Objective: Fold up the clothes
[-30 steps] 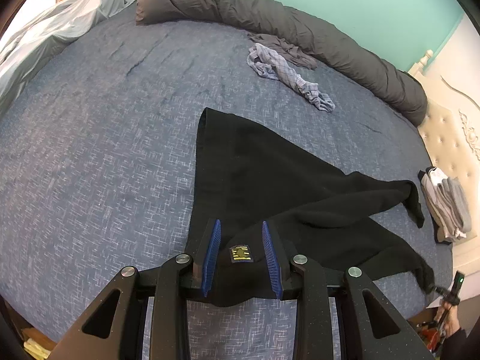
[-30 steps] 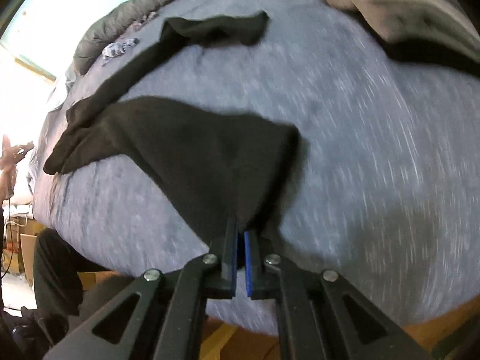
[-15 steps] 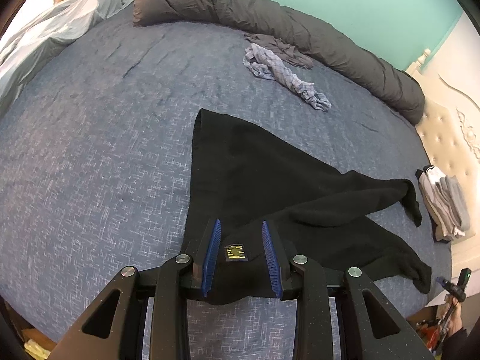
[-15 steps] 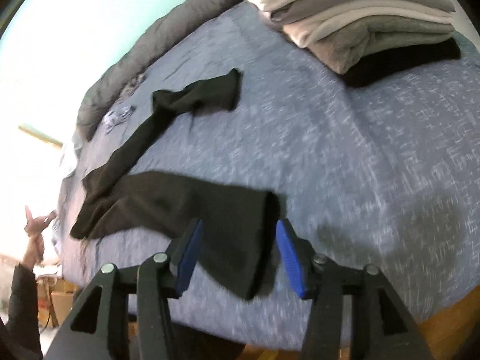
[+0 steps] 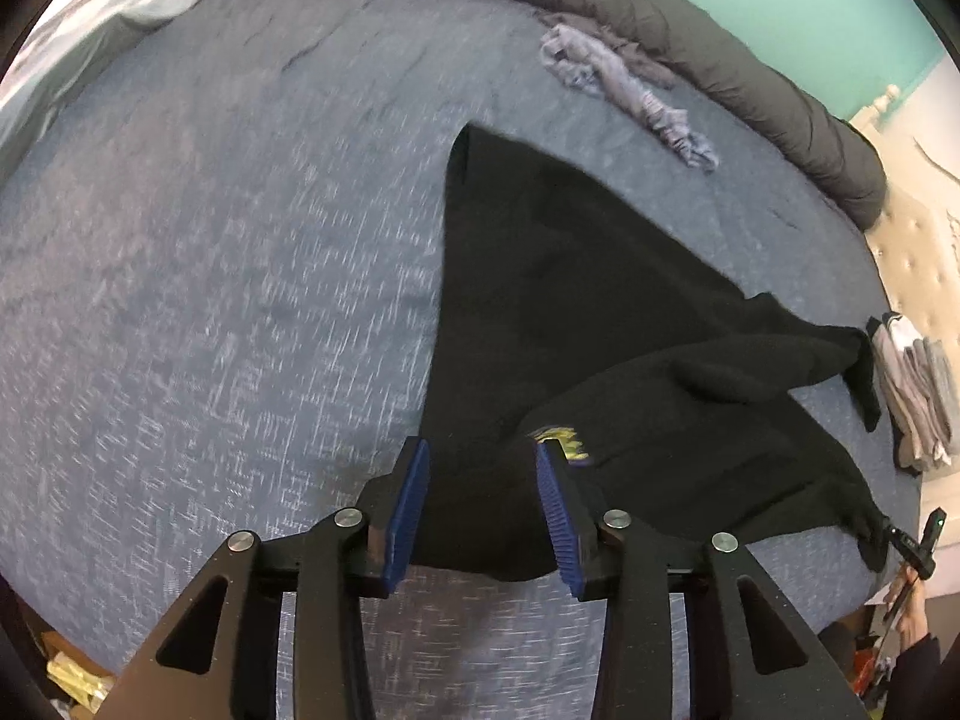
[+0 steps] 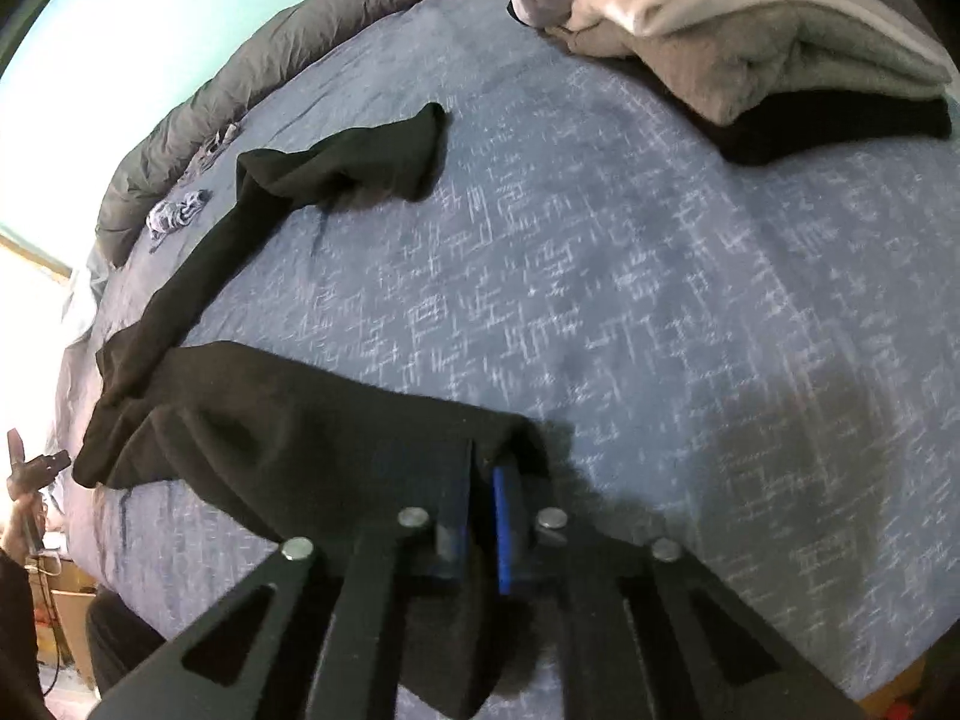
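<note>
A black garment (image 5: 576, 312) is spread on the blue patterned bedcover (image 5: 210, 276), with its two long legs or sleeves running toward the far right edge of the bed. In the left wrist view, the waist or hem end of the garment lies between the blue pads of the left gripper (image 5: 483, 501). The jaws of this gripper are opening, and the pads stand apart on either side of the cloth; a small yellow label (image 5: 561, 441) is seen on the fabric just beside the right pad.

In the right wrist view, the right gripper (image 6: 480, 531) is seen with its jaws brought together on the near end of the black garment (image 6: 288, 444). The fabric is pinched between the pads and hangs below them over the bed edge.

A stack of folded clothes (image 6: 738, 42) rests on the bedcover (image 6: 600, 276) at the upper right. A crumpled grey-blue cloth (image 5: 624, 84) lies near a rolled dark grey duvet (image 5: 690, 36) along the far side. A person's hand (image 6: 27, 489) is visible at the left edge.
</note>
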Action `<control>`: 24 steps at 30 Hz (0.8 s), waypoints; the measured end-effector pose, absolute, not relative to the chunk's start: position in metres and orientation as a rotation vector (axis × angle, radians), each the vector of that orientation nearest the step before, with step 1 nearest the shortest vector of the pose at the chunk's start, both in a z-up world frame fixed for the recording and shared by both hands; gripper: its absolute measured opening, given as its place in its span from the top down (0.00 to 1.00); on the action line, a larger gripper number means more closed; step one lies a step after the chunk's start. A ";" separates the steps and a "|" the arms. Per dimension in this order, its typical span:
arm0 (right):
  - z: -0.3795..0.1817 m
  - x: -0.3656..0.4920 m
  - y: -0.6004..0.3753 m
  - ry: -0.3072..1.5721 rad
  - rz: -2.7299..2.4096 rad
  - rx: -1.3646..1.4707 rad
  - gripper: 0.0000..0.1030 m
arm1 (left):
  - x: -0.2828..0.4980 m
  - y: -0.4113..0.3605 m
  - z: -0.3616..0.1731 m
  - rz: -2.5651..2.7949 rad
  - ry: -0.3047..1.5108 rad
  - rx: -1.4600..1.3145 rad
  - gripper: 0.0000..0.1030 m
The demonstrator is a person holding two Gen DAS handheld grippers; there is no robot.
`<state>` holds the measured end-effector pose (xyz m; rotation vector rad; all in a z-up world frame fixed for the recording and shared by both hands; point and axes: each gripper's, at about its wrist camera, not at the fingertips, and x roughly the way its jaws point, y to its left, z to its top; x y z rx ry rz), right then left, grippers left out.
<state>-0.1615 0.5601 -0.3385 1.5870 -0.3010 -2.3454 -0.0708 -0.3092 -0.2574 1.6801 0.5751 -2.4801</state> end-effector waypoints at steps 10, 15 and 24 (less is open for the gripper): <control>-0.308 -0.192 0.554 -0.186 -2.544 1.490 0.97 | -0.050 -0.327 -0.293 -2.495 0.681 1.681 0.56; -0.319 -0.208 0.544 -0.176 -2.536 1.518 0.97 | -0.030 -0.332 -0.288 -2.547 0.711 1.664 0.55; -0.329 -0.200 0.549 -0.195 -2.507 1.545 0.97 | -0.023 -0.316 -0.295 -2.623 0.649 1.704 0.52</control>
